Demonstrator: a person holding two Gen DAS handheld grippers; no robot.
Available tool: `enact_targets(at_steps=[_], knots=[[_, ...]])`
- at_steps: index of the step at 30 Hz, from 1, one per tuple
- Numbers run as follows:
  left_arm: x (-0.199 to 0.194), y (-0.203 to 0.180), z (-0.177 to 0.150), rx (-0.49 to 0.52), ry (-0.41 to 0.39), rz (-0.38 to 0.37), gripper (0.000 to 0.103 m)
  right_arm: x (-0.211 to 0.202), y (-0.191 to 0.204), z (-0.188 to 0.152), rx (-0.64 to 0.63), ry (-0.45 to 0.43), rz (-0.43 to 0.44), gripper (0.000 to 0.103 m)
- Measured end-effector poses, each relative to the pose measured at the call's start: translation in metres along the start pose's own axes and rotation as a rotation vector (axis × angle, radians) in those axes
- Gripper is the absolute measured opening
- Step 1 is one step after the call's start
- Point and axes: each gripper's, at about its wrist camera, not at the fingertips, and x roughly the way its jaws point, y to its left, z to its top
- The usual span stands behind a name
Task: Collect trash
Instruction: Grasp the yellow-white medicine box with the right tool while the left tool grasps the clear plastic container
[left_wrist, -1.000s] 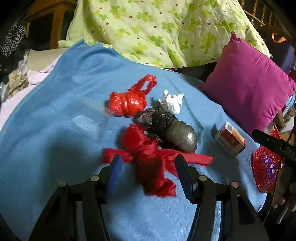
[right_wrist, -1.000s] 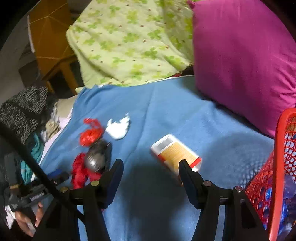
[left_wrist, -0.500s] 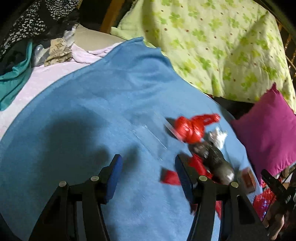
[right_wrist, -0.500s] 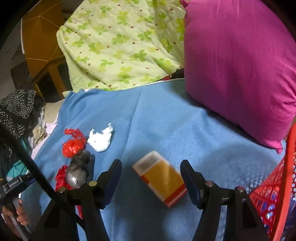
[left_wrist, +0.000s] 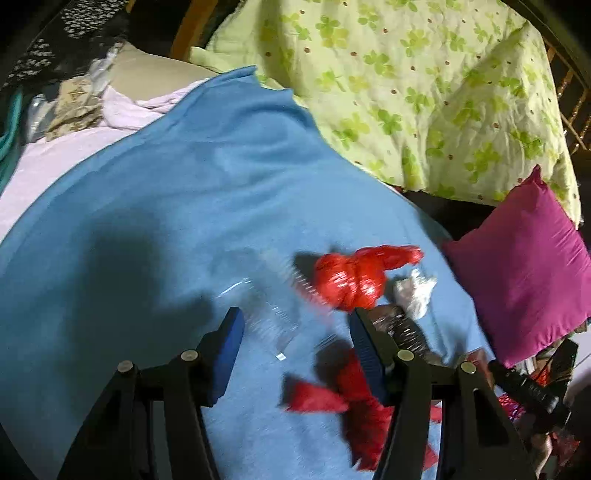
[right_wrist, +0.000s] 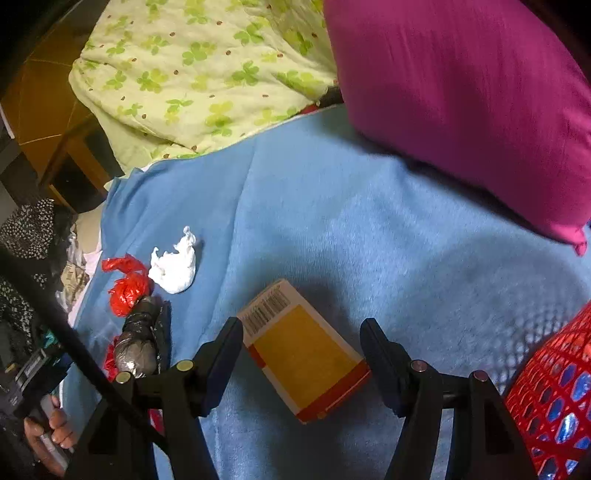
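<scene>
On the blue blanket (left_wrist: 147, 206) lie a knotted red bag (left_wrist: 347, 280), a white tissue wad (left_wrist: 413, 291), a black bag bundle (left_wrist: 400, 328) and a flat red bag (left_wrist: 354, 417). My left gripper (left_wrist: 295, 336) is open above a clear plastic piece (left_wrist: 269, 321) that lies just ahead of its fingers. In the right wrist view a yellow, white and red box (right_wrist: 303, 350) lies on the blanket between the fingers of my open right gripper (right_wrist: 301, 343), with the pads not pressing on it. The tissue wad (right_wrist: 173, 266), red bag (right_wrist: 129, 291) and black bundle (right_wrist: 138, 343) sit to its left.
A magenta pillow (right_wrist: 461, 103) and a green flowered quilt (right_wrist: 192, 70) bound the blanket at the back. A red mesh basket (right_wrist: 554, 391) stands at the lower right. Clothes (left_wrist: 74, 99) pile up past the blanket's left edge. A hand (right_wrist: 48, 424) holds the other gripper.
The left gripper has swung left, off the flat red bag and over the clear plastic piece. The right gripper has come down closer, so the box now sits between its fingers.
</scene>
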Motion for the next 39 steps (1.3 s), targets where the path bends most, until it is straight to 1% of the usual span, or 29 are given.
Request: enact_targets(at_steps=[3,8,9,10,11,12,13,17,20,22,24,26,30,32,33,34,35,39], knots=[[0.01,-0.011,0.006,-0.007,0.015,-0.039,0.06,0.001,-0.001,-0.003,0.008,0.008,0.003,0.069],[0.024,-0.021,0.015,-0.041,0.034,-0.067,0.059,-0.001,0.0,-0.004,0.011,0.005,0.019,0.069],[0.026,-0.019,0.016,-0.055,0.039,-0.073,0.057,-0.001,0.001,-0.004,0.007,0.006,0.019,0.069],[0.028,-0.018,0.017,-0.066,0.046,-0.077,0.05,-0.001,0.002,-0.005,0.002,0.006,0.02,0.069],[0.031,-0.015,0.017,-0.084,0.061,-0.078,0.045,-0.002,0.003,-0.005,-0.003,0.003,0.023,0.069],[0.034,-0.012,0.017,-0.097,0.073,-0.081,0.036,-0.003,0.003,-0.005,-0.006,0.003,0.025,0.069],[0.036,-0.01,0.017,-0.111,0.084,-0.08,0.031,-0.003,0.004,-0.005,-0.009,0.005,0.029,0.069],[0.045,0.002,0.013,-0.166,0.126,-0.059,0.026,-0.005,0.007,-0.007,-0.019,0.01,0.046,0.069],[0.046,0.004,0.012,-0.172,0.136,-0.045,0.02,-0.005,0.011,-0.008,-0.033,0.014,0.05,0.069],[0.047,0.005,0.011,-0.177,0.142,-0.039,0.014,-0.004,0.013,-0.009,-0.043,0.016,0.047,0.069],[0.047,0.006,0.011,-0.178,0.142,-0.038,0.011,-0.004,0.014,-0.01,-0.051,0.017,0.049,0.069],[0.045,0.007,0.01,-0.173,0.138,-0.036,0.009,-0.003,0.017,-0.012,-0.062,0.024,0.047,0.069],[0.042,0.006,0.008,-0.169,0.142,-0.04,0.005,0.005,0.02,-0.014,-0.095,0.043,0.01,0.069],[0.038,0.004,0.007,-0.158,0.142,-0.05,0.005,0.01,0.022,-0.017,-0.125,0.048,-0.034,0.069],[0.034,0.001,0.007,-0.145,0.141,-0.052,0.004,0.013,0.021,-0.018,-0.133,0.054,-0.052,0.059],[0.031,-0.001,0.006,-0.132,0.14,-0.054,0.004,0.015,0.02,-0.02,-0.14,0.059,-0.069,0.058],[0.028,-0.003,0.006,-0.121,0.14,-0.054,0.004,0.015,0.02,-0.02,-0.14,0.06,-0.067,0.058],[0.015,-0.014,0.0,-0.071,0.154,-0.061,0.004,0.009,0.021,-0.02,-0.16,0.028,-0.083,0.057]])
